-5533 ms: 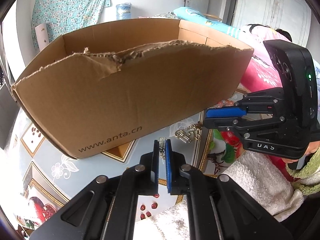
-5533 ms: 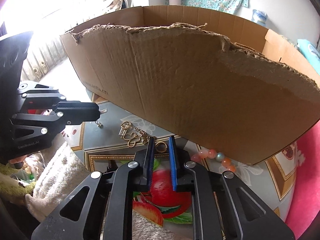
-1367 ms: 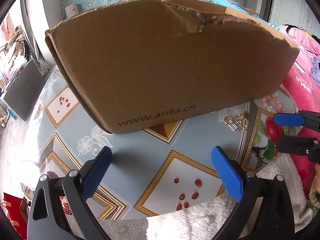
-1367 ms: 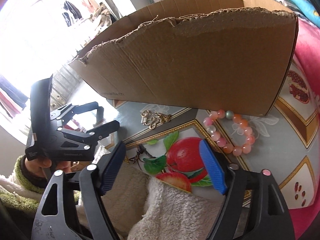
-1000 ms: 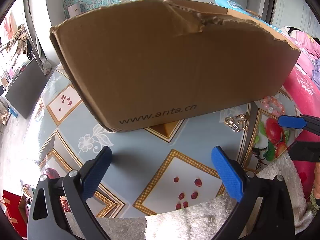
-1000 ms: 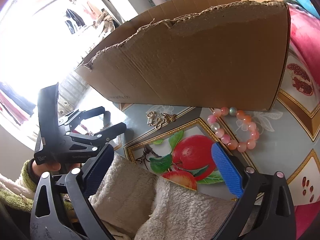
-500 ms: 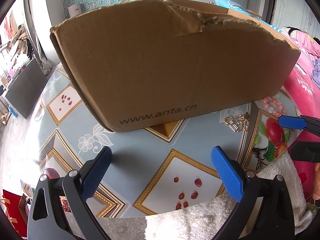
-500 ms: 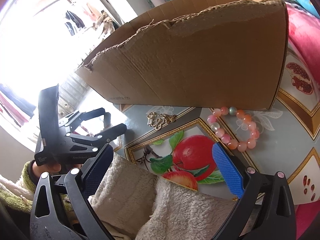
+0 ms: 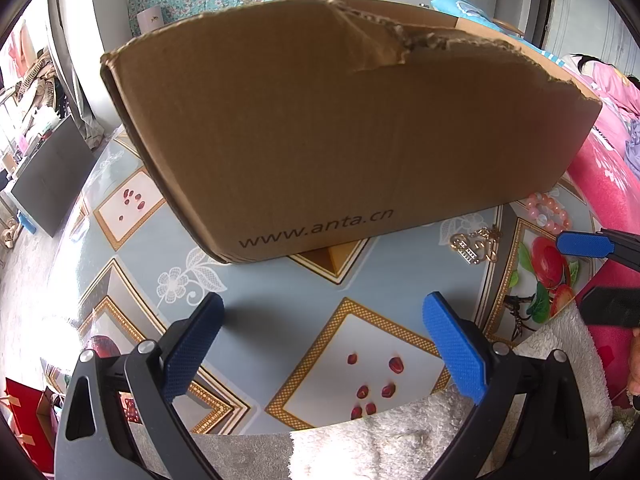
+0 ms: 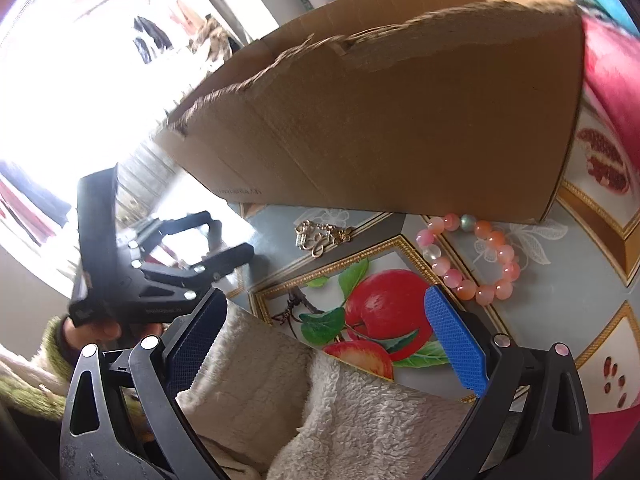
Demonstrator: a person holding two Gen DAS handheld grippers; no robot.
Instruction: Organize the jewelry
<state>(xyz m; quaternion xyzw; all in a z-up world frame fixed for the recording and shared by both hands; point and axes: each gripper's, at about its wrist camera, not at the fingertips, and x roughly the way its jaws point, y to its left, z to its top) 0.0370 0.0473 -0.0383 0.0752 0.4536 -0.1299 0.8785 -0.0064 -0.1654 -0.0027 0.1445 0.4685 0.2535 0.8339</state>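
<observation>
A large cardboard box (image 9: 352,128) with a torn top edge stands on the patterned table; it also shows in the right wrist view (image 10: 400,120). A gold chain piece (image 9: 474,245) lies in front of the box, also in the right wrist view (image 10: 322,236). A pink bead bracelet (image 10: 476,260) lies at the box's right corner, also in the left wrist view (image 9: 548,212). A small dark piece (image 10: 290,308) lies by the table edge. My left gripper (image 9: 320,344) is open and empty above the table. My right gripper (image 10: 326,328) is open and empty near the front edge.
The table (image 9: 256,300) has a blue cloth with gold frames and fruit prints. A white fleecy sleeve (image 10: 320,400) lies below the right gripper. The left gripper's body (image 10: 152,264) sits left of the chain. A pink blanket (image 9: 608,184) lies to the right.
Both grippers were shut 5.5 s ago, the left on a small silver piece; both are open now. In the last half second the right wrist view shifted and blurred slightly; the left stayed still.
</observation>
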